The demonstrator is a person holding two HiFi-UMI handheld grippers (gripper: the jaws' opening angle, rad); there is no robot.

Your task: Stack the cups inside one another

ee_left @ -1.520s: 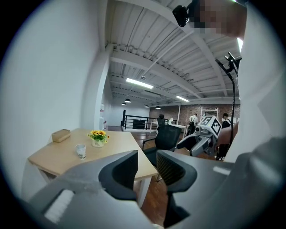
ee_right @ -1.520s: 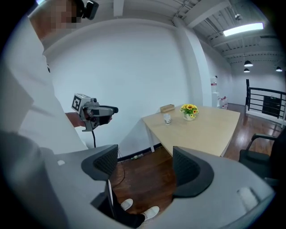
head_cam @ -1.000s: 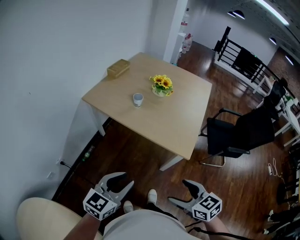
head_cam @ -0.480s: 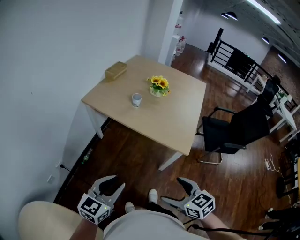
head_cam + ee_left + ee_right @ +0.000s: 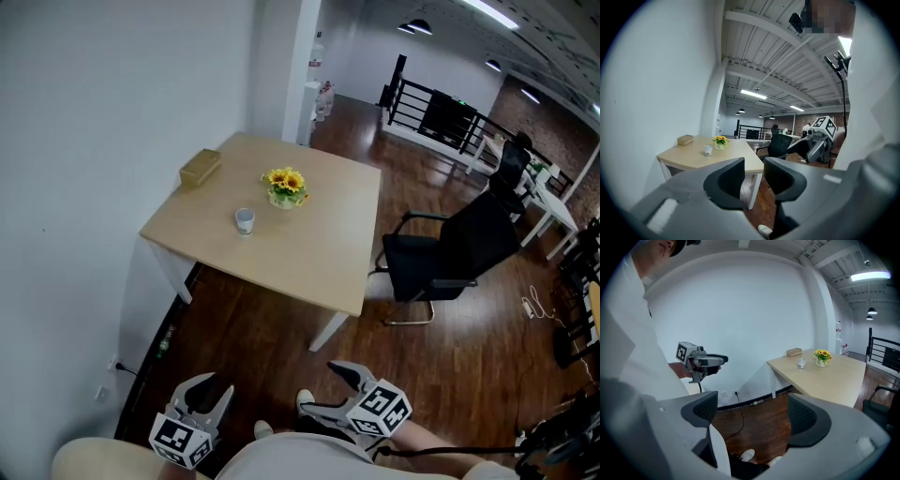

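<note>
Bright ceiling strip lights, sharp focus; both gripper views bend into dark fisheye corners.

One tabletop (image 5: 309,248) carries three things: one cup (image 5: 245,220), one pot of yellow flowers (image 5: 284,187) and one box (image 5: 200,168). Whether the cup is single or several nested cannot be told. One black chair (image 5: 450,255) stands beside the tabletop. There are two claws, the left claw (image 5: 208,394) and the right claw (image 5: 328,389), and two shoes (image 5: 305,400) on the floor (image 5: 262,328).
</note>
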